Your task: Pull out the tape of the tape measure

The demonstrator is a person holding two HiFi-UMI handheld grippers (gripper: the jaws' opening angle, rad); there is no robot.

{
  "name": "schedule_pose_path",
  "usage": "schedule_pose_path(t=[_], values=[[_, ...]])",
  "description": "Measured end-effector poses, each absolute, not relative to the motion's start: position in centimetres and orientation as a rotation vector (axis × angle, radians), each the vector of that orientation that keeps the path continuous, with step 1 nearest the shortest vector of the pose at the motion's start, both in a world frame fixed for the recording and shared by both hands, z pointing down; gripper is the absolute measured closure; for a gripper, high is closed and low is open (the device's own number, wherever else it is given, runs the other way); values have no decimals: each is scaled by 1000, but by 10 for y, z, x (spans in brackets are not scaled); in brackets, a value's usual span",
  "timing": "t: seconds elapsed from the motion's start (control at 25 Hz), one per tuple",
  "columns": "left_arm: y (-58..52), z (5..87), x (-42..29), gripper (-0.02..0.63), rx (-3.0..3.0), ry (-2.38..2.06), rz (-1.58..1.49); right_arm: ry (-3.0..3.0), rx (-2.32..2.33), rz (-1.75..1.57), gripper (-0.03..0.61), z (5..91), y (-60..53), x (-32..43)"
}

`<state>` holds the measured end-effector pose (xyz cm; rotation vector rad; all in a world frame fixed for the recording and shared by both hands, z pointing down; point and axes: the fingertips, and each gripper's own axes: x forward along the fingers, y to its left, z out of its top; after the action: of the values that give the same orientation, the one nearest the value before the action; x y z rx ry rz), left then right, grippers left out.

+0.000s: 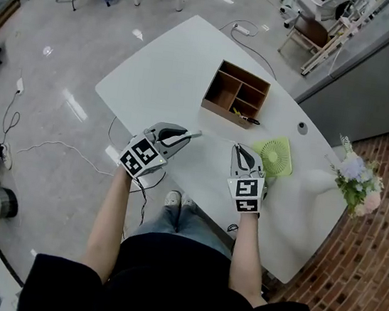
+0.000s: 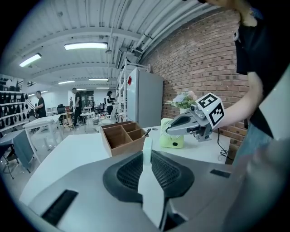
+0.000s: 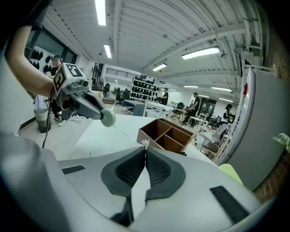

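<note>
The tape measure [image 3: 108, 118] is a small pale green disc, and my left gripper [image 1: 194, 135] is shut on it above the white table [image 1: 165, 61]. In the left gripper view the disc [image 2: 147, 152] stands edge-on between the ribbed pads. My right gripper [image 1: 238, 148] hovers a short way to the right, jaws shut on the small end tab of the tape [image 3: 145, 143]. A thin faint strip of tape [image 3: 128, 133] runs from the disc toward that tab. From the left gripper view, the right gripper [image 2: 169, 130] points toward me, in front of the fan.
A wooden divided box [image 1: 235, 92] with a pen in it stands beyond both grippers. A pale green fan [image 1: 274, 157] lies just right of the right gripper. Flowers [image 1: 356, 177] stand at the table's right end. The table's near edge runs under my forearms.
</note>
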<state>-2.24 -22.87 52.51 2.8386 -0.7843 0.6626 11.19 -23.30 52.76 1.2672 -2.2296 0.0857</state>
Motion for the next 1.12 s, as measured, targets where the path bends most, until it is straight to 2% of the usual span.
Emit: schedule_pose_path(t=[1.12], values=[[-211,548,-64,543,2815,-700,810,-1938,1480,-4,572,528,-193,220]])
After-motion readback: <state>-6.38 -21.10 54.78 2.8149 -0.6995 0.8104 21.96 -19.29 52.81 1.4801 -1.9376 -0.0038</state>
